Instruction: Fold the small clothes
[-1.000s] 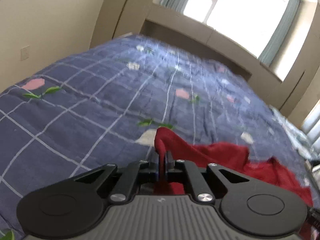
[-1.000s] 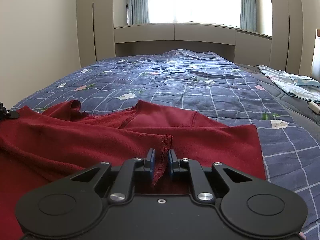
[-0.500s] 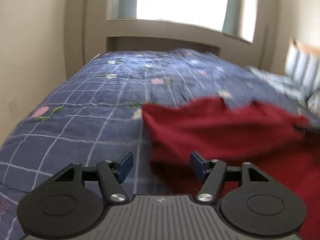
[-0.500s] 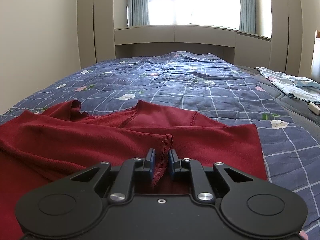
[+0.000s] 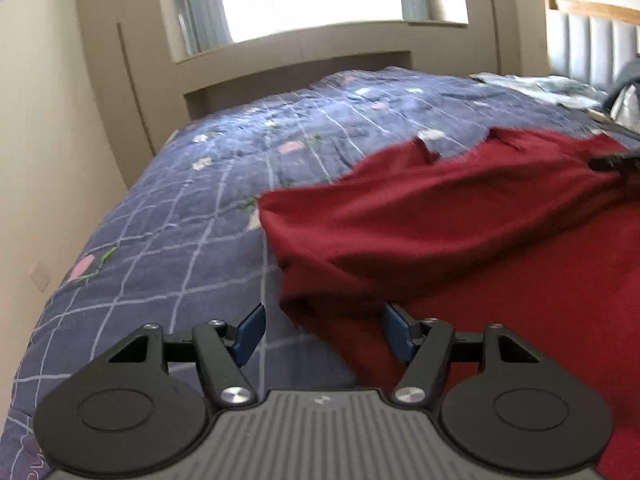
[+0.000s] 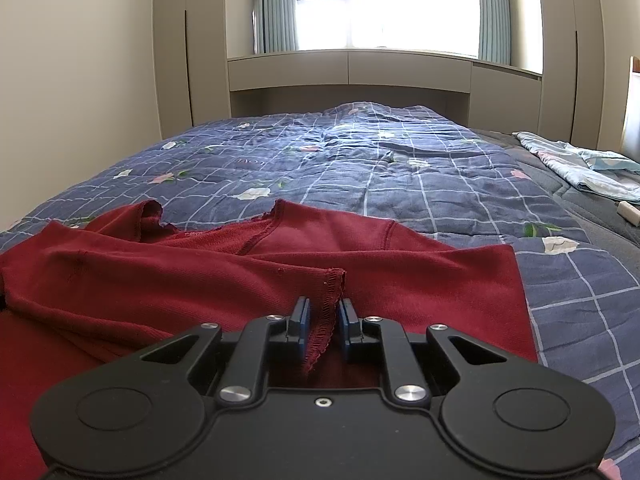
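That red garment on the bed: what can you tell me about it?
The red garment is a dark red knit top with stitched hems, lying rumpled and partly folded over itself on the blue checked quilt. The right gripper has a stitched edge between its fingers; the left gripper stands open at its folded edge.

A dark red knit garment (image 6: 400, 292) lies spread and rumpled on the bed, neckline toward twelve o'clock, one stitched hem edge folded up toward six o'clock.
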`<state>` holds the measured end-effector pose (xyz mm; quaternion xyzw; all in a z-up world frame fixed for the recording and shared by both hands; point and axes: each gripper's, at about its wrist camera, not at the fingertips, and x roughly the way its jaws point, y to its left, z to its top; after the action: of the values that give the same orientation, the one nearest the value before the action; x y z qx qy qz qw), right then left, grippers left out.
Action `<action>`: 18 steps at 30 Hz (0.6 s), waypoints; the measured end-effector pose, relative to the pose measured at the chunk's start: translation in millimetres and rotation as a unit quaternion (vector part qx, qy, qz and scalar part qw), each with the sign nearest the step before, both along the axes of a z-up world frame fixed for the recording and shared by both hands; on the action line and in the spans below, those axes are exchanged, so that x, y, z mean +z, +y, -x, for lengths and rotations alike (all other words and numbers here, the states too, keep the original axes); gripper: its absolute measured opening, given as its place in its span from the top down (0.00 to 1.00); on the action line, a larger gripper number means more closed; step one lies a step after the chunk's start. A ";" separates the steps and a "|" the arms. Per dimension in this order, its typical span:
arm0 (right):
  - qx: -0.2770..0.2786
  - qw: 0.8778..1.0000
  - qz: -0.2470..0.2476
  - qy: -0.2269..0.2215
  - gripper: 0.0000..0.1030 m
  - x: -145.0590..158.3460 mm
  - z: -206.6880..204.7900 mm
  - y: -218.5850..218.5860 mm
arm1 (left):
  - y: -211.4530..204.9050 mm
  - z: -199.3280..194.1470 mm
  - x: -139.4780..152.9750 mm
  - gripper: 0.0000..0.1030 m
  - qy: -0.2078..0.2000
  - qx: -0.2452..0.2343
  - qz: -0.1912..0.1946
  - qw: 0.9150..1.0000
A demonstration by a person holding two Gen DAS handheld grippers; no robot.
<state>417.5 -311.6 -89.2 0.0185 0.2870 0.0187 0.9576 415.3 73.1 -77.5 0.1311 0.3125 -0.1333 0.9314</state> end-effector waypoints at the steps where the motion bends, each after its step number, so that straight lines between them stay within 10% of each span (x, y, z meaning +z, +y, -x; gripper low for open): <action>1: 0.000 1.000 0.000 0.000 0.83 0.0 0.5 0.1 | 0.7 1.2 -0.2 0.33 0.000 -0.001 0.000 1.000; 7: 0.000 1.000 0.006 -0.001 0.83 -0.5 0.0 1.5 | -5.0 -14.4 -1.8 0.33 -0.013 0.021 -0.023 0.999; 14: 0.000 1.000 0.004 -0.002 0.83 -0.5 0.0 1.5 | -26.4 2.2 -1.3 0.82 -0.066 0.003 -0.077 0.995; 18: 0.000 1.000 0.004 -0.002 0.83 -0.5 0.1 1.5 | -17.7 4.6 3.0 0.91 -0.059 0.025 -0.047 0.997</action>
<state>417.5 -310.1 -89.7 0.0146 0.2855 0.0174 0.9581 410.6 55.4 -74.5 0.1747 0.2662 -0.0875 0.9439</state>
